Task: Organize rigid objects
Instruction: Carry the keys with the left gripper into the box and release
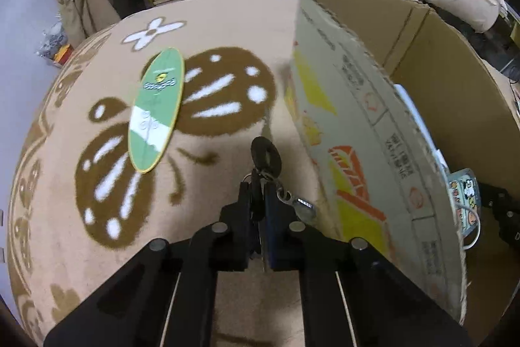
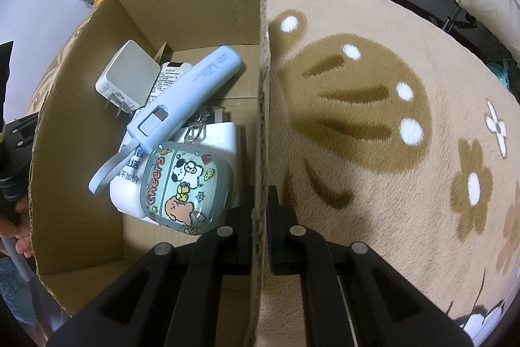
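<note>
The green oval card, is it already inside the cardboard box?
No, the green oval card lies flat on the rug, to the left of the cardboard box and outside it.

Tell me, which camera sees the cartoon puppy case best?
The right wrist camera. There the puppy case sits whole and close inside the cardboard box, with its drawings and the word "cheers" easy to read. The left wrist camera catches only a thin slice of it behind the box wall.
</note>
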Motion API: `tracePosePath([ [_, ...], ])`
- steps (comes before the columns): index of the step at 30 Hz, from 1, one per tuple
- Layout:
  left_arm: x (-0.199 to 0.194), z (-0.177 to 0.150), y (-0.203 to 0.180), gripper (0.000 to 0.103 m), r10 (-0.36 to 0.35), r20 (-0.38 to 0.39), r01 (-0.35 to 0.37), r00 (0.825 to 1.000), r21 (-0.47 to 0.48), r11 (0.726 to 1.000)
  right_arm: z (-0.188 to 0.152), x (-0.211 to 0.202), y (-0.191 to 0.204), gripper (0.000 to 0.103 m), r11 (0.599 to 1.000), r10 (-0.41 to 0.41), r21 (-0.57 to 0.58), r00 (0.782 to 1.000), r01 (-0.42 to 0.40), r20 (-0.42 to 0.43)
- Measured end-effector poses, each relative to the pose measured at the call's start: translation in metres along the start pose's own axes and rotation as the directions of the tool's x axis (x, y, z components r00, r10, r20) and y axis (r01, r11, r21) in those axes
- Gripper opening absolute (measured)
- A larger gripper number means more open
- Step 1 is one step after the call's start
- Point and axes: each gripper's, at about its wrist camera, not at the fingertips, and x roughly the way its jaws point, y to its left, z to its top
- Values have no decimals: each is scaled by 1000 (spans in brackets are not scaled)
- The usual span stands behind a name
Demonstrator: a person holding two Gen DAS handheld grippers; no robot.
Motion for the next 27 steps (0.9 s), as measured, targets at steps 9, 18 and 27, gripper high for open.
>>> tracePosePath([
  [9, -48, 6, 11, 6, 69, 90, -66, 994, -35, 997, 0, 0, 0, 7, 1000, 0, 0, 1000, 0, 0],
  [18, -118, 20, 9, 5, 63, 269, -56, 961, -31, 998, 0, 0, 0, 7, 1000, 1, 1, 1000, -1, 0],
  [27, -181, 25, -32, 1, -57, 410, 39, 911, 51, 998, 0, 0, 0, 7, 1000, 0, 0, 1000, 0, 0],
])
